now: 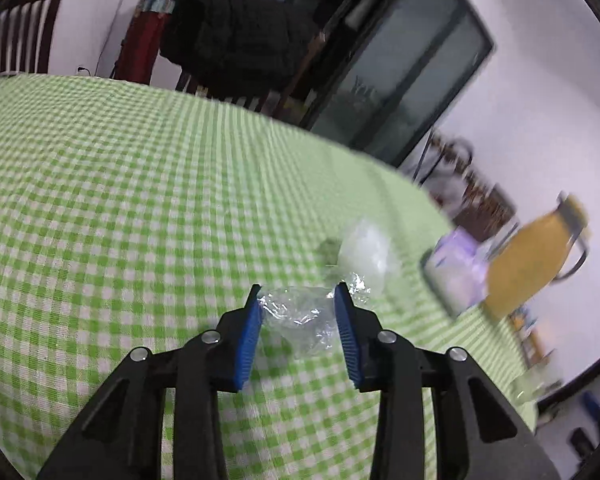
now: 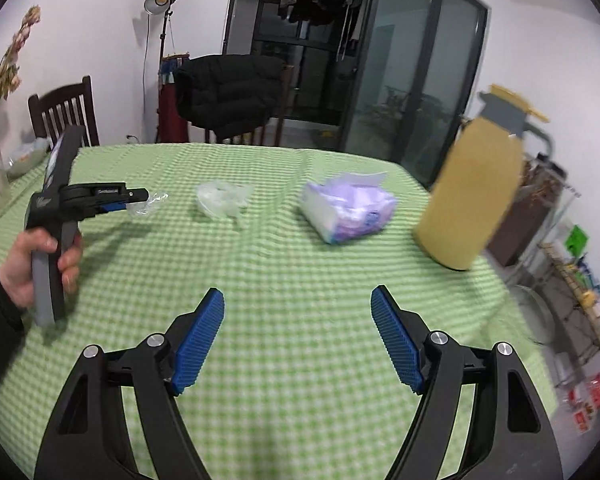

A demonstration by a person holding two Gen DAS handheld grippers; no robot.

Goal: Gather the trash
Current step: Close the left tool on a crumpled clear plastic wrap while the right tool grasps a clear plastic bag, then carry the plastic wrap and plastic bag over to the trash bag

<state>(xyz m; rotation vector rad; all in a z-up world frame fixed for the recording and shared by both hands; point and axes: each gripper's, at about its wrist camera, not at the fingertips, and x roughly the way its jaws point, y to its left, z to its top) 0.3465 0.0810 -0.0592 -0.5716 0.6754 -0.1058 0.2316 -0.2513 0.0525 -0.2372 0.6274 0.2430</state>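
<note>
We had the left gripper (image 1: 298,300) pinching the crumpled clear wrapper (image 1: 300,320) on the green checked tablecloth (image 1: 120,200), so we judged a firm central squeeze before lifting wise, while the right gripper (image 2: 298,300) hung spread and empty, short of the other clear scrap (image 2: 220,200).

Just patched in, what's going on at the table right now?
A person is clearing trash off the green checked tablecloth. The left tongs are closed around a crumpled clear wrapper. The right tongs hang open and empty. A second crumpled clear plastic piece lies on the cloth, uncollected.
</note>
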